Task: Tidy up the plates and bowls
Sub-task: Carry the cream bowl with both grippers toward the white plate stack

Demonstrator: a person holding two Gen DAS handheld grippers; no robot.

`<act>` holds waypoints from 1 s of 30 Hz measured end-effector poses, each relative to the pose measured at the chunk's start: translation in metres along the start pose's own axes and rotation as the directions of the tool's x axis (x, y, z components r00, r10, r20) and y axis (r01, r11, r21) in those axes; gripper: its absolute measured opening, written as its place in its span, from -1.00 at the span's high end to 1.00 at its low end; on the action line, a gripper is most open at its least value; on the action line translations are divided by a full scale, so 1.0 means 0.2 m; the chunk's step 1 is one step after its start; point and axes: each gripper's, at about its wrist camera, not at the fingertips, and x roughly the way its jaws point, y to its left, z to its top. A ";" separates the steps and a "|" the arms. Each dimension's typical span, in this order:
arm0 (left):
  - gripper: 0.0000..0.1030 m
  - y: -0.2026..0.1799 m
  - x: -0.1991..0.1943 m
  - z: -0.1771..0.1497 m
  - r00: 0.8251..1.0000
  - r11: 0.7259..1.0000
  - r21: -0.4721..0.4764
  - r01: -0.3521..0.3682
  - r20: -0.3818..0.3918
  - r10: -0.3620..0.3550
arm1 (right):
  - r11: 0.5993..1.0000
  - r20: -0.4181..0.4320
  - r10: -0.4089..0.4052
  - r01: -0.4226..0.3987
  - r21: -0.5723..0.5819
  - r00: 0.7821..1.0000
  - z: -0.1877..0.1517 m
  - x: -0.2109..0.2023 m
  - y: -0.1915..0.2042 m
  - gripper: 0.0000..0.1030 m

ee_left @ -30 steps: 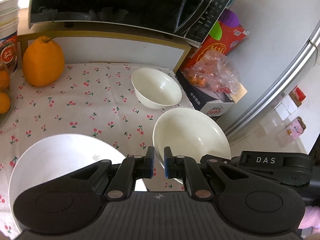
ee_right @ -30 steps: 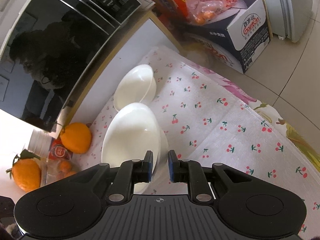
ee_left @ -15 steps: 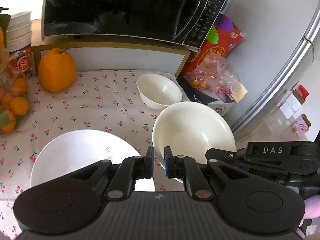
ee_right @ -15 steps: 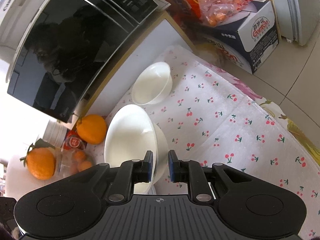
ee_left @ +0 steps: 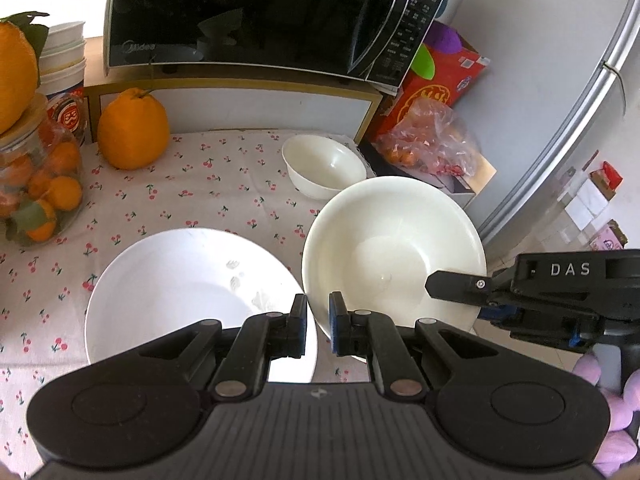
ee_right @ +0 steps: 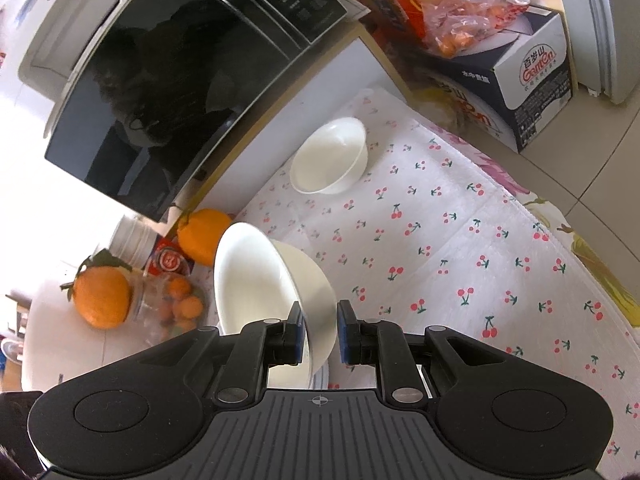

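Two bowls and one plate are what we're sorting, and the big change over the last second is that the large bowl (ee_right: 276,292) is now off the cherry-print counter (ee_right: 460,248). A second ago it looked like it was sitting low by the small bowl (ee_right: 330,160); now we see it tipped and riding in the right claw (ee_right: 319,334), which is pinching its rim, one pad inside and one outside. From the left wrist view the large bowl (ee_left: 394,252) hangs next to the white plate (ee_left: 184,292) and partly over its right edge, with the small bowl (ee_left: 324,166) further back near the cabinet under the microwave (ee_left: 256,12).

Our left claw (ee_left: 318,326) is pressed together on nothing, just hovering over the gap between plate and bowl. Compared with a second ago both views have pulled back and up a bit, so more of the counter, the orange (ee_left: 134,134) and the jar of small oranges (ee_left: 38,184) shows.

What we take from it: the pickup is done and we're mid-carry. Our guess is the bowl goes on the plate or the small one nests inside it, can't say which yet
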 end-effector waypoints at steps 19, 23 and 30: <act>0.81 -0.03 -0.17 -0.14 0.999 0.999 0.001 0.042 -0.006 -0.042 | 0.997 -0.047 -0.017 0.013 -0.077 0.999 -0.13 -0.12 0.02 0.67; 0.81 -0.03 -0.19 -0.17 0.999 0.999 0.006 0.051 -0.020 -0.051 | 0.995 -0.065 -0.018 0.012 -0.095 0.998 -0.16 -0.14 0.01 0.67; 0.81 0.00 -0.18 -0.22 0.993 0.996 -0.019 0.090 -0.074 -0.091 | 0.992 -0.099 -0.051 0.039 -0.117 0.994 -0.21 -0.16 0.01 0.67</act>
